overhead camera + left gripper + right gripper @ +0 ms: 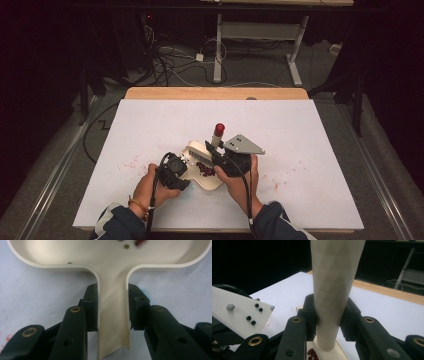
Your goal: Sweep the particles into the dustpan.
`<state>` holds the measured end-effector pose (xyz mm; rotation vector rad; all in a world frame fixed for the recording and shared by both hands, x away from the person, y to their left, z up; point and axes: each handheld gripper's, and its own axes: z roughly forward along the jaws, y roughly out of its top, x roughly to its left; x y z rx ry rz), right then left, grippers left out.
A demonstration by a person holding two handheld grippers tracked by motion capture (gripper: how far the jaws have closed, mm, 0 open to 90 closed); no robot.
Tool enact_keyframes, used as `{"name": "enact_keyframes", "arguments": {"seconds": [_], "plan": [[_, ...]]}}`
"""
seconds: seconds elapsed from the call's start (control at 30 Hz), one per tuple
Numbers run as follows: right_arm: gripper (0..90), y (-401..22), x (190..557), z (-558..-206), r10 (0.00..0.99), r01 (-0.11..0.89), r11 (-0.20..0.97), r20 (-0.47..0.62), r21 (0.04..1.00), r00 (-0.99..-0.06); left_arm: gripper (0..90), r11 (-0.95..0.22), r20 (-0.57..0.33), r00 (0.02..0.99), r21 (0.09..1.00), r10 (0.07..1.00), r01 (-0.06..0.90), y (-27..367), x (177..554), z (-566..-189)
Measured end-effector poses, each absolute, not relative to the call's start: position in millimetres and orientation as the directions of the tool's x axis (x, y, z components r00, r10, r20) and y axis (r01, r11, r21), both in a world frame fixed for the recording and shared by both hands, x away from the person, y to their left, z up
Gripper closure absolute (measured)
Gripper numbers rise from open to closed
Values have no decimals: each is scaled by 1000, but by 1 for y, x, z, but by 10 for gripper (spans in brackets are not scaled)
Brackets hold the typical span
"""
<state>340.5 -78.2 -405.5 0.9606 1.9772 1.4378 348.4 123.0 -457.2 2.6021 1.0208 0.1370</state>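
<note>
Cream dustpan (212,180) is seen lying flat on the white table (300,135), near the front edge at centre. Its narrow handle (113,315) is clamped between the jaws of the left gripper (113,311); pads are pressed on both handle sides in the left gripper view. Dark red bits (205,171) are seen inside the pan, and a few specks (127,246) at the pan's far side in the left gripper view.

Brush handle (334,290), cream with a red tip (219,129), is grasped by the right gripper (329,315); jaws are closed on the shaft just above its lower end. The handle is held tilted away from the person, and the bristle head (199,152) is placed at the pan's far edge. Red smears (131,162) are scattered on the table left of the pan, with fainter ones to its right.
</note>
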Motion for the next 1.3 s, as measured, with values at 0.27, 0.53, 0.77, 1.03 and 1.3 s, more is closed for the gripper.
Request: {"name": "enact_keyframes", "arguments": {"seconds": [0.27, 0.53, 0.77, 1.03, 1.3], "plan": [[704, -99, 355, -387, 807, 192, 134, 5, 972, -590, 640, -699, -24, 752, 350, 658, 623, 124, 348, -458], [703, -145, 357, -366, 825, 184, 97, 25, 978, -565, 641, -709, -16, 761, 351, 649, 612, 125, 347, -458], [703, -170, 355, -378, 864, 233, 208, -67, 950, -500, 641, -725, -9, 772, 334, 636, 602, 125, 344, -457], [704, -177, 338, -395, 860, 290, 309, -136, 906, -492, 641, -726, 0, 768, 326, 640, 605, 123, 342, -457], [702, -137, 303, -399, 809, 286, 356, -141, 889, -570, 641, -712, -5, 752, 320, 659, 625, 120, 343, -457]]}}
